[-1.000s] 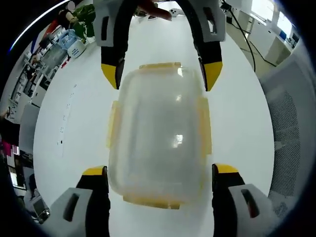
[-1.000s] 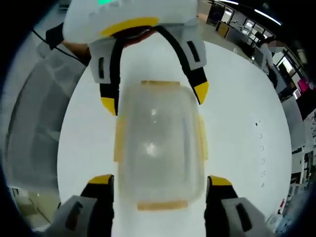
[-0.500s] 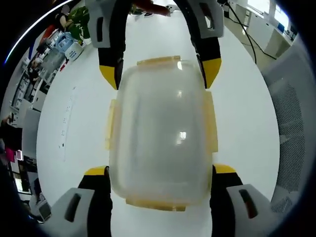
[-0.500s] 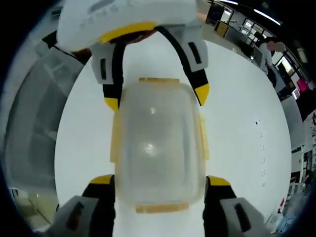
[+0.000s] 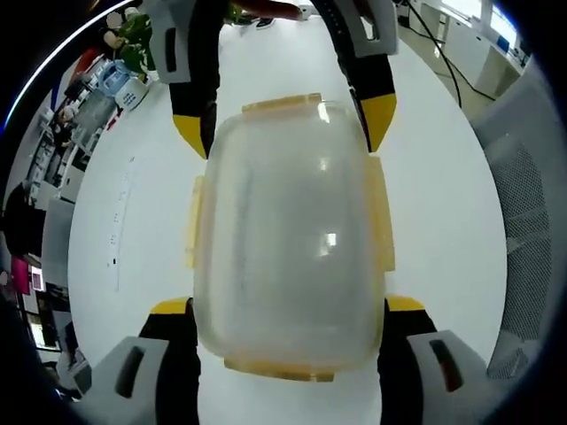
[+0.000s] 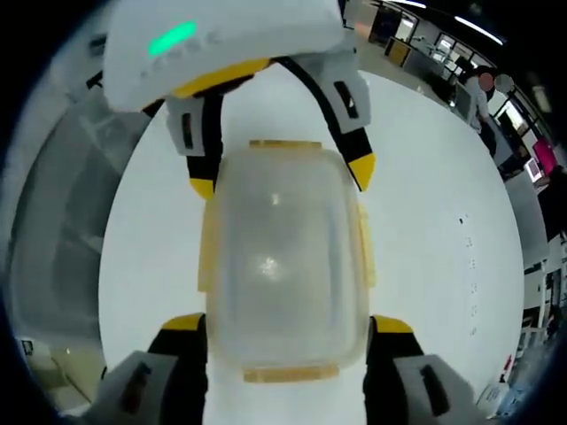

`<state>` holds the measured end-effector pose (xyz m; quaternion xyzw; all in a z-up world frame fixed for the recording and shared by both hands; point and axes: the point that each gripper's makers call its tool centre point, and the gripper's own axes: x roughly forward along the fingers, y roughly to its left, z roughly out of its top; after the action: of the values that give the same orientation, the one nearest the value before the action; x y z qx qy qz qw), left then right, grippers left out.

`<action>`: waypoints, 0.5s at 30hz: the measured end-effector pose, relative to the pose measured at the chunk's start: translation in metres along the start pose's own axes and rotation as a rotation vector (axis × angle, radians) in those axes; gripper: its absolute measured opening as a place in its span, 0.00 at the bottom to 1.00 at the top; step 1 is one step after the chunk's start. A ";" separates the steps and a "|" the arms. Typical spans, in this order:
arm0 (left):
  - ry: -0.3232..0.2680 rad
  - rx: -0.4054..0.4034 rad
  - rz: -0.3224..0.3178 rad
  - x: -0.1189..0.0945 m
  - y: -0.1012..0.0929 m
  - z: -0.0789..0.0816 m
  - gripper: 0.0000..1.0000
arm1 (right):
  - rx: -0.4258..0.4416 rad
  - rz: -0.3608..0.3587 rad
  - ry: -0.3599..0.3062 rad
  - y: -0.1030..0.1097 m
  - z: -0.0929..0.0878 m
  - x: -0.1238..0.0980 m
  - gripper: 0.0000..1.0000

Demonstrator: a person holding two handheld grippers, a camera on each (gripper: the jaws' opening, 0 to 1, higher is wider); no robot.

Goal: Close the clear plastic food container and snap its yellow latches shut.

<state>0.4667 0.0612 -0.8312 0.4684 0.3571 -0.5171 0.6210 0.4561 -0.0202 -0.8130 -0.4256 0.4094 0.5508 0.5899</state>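
A clear plastic food container [image 5: 288,235] with its lid on sits in the centre of the frame on a white round table [image 5: 115,204], seen from above in the left gripper view. The left gripper [image 5: 283,310] rises from the bottom of that frame, its two yellow-tipped jaws spread wide, one on each side of the container's near end and close against its corners; whether they press on it is hard to tell. The right gripper [image 5: 283,133] comes down from the top of the frame, its jaws likewise spread around the far end. In the right gripper view the arrangement is mirrored: the right gripper [image 6: 285,323] flanks the lower end of the container [image 6: 283,257] and the left gripper [image 6: 279,173] brackets the upper end. Neither gripper is clenched on anything. Yellow latches [image 5: 381,217] show on all four sides of the lid, two long ones at left and right and two short ones at top and bottom. They appear to flare outward from the rim, which suggests they are not yet snapped down, though the blur makes this uncertain. As a judgement, the lid seems seated, so closing looks done, and the latching appears to remain. Shelves with clutter [image 5: 106,71] lie at the upper left beyond the table.
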 end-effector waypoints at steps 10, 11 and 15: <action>0.005 0.008 -0.003 -0.002 -0.002 -0.002 0.81 | 0.011 0.003 0.000 0.003 0.003 0.000 0.71; 0.004 0.009 -0.004 -0.003 -0.002 -0.003 0.81 | 0.011 0.002 0.001 0.003 0.003 0.001 0.71; 0.008 0.012 -0.005 -0.004 -0.004 -0.009 0.81 | 0.016 0.002 0.002 0.006 0.009 0.003 0.71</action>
<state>0.4623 0.0713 -0.8308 0.4736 0.3575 -0.5188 0.6154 0.4508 -0.0102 -0.8132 -0.4212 0.4146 0.5476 0.5924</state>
